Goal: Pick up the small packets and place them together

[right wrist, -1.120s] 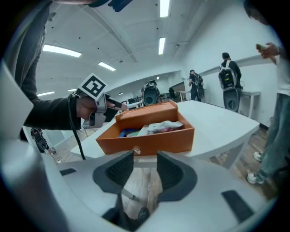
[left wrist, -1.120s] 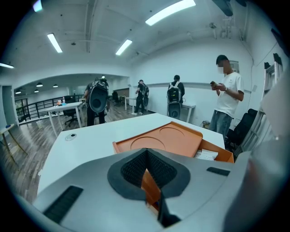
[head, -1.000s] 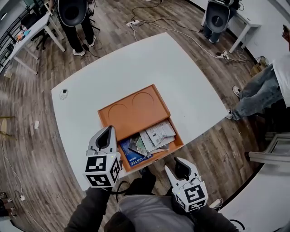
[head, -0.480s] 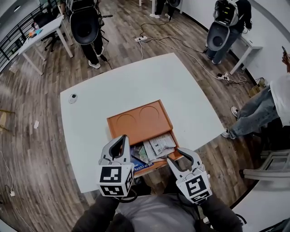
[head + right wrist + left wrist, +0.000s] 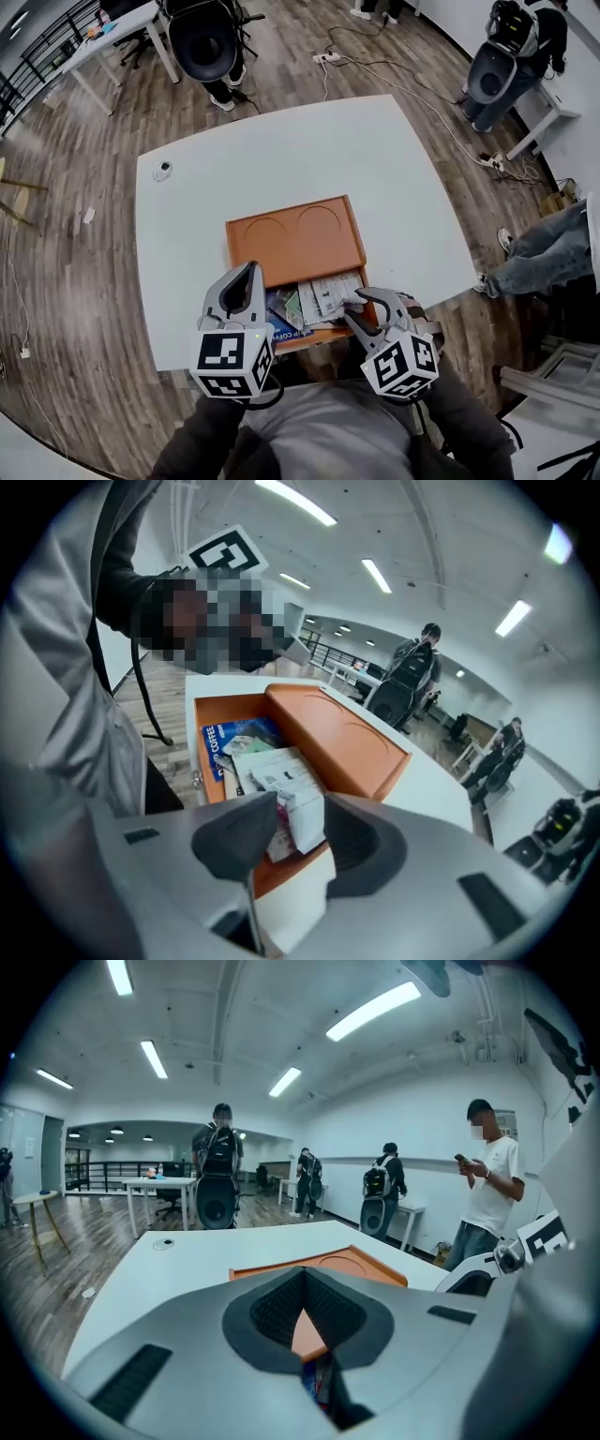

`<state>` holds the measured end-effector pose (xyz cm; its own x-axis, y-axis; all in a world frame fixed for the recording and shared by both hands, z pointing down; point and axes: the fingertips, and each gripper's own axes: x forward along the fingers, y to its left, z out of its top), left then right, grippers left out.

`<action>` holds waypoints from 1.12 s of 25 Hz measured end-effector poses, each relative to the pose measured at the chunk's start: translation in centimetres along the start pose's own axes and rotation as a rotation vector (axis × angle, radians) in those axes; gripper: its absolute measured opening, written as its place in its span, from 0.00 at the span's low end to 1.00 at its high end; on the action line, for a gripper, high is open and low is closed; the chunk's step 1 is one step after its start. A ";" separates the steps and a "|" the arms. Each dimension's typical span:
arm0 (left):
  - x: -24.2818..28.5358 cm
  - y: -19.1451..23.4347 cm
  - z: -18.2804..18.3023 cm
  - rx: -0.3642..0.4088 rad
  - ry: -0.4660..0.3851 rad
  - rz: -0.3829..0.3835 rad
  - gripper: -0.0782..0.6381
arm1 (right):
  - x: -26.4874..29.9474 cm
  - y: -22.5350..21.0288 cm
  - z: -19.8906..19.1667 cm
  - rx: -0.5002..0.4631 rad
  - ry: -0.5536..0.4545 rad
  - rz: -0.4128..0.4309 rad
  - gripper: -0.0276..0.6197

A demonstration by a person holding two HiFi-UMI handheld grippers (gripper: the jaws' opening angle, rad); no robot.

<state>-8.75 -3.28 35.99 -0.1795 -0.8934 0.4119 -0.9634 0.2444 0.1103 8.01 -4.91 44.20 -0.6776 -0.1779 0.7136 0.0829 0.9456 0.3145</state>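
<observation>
An orange box with two round recesses in its lid stands on the white table, its drawer pulled out toward me. Several small packets lie heaped in the drawer, beside a blue coffee pack. My right gripper hovers open over the drawer's right end. In the right gripper view a white packet shows in the gap of the right gripper, with no pad pressing on it. My left gripper is shut and empty above the drawer's left end. In the left gripper view, the box lies beyond the left gripper.
A small round object sits near the table's far left corner. A black chair stands beyond the table and cables run across the wood floor. A person stands off the right edge, another person looks at a phone.
Both grippers have come forward from the near table edge to the open drawer. The right one now reaches over the packets. Its jaws keep the same gap.
</observation>
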 end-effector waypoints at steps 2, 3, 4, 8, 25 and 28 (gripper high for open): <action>0.3 0.0 0.1 -0.003 0.002 0.010 0.10 | 0.6 -0.1 0.0 -0.005 0.006 0.040 0.29; 0.4 0.0 0.2 -0.006 0.005 0.014 0.10 | 0.9 -0.1 0.0 -0.006 0.008 0.058 0.29; 0.6 -0.1 0.1 -0.008 0.009 0.016 0.10 | 1.1 0.0 -0.1 -0.005 0.012 0.073 0.29; 1.3 0.1 -0.6 -0.017 0.028 0.022 0.10 | 2.3 -0.2 -0.6 -0.010 0.031 0.085 0.24; 0.6 -0.7 -1.4 -0.021 0.070 0.008 0.10 | -0.3 -0.2 1.4 0.081 0.014 0.103 0.06; 0.1 -1.1 -1.0 -0.020 0.069 -0.003 0.10 | -1.5 0.0 2.6 0.089 -0.004 0.102 0.06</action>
<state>-7.49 -3.24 36.79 -0.1620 -0.8661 0.4730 -0.9597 0.2499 0.1289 7.14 -3.94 41.53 -0.6720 -0.0785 0.7364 0.0864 0.9792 0.1833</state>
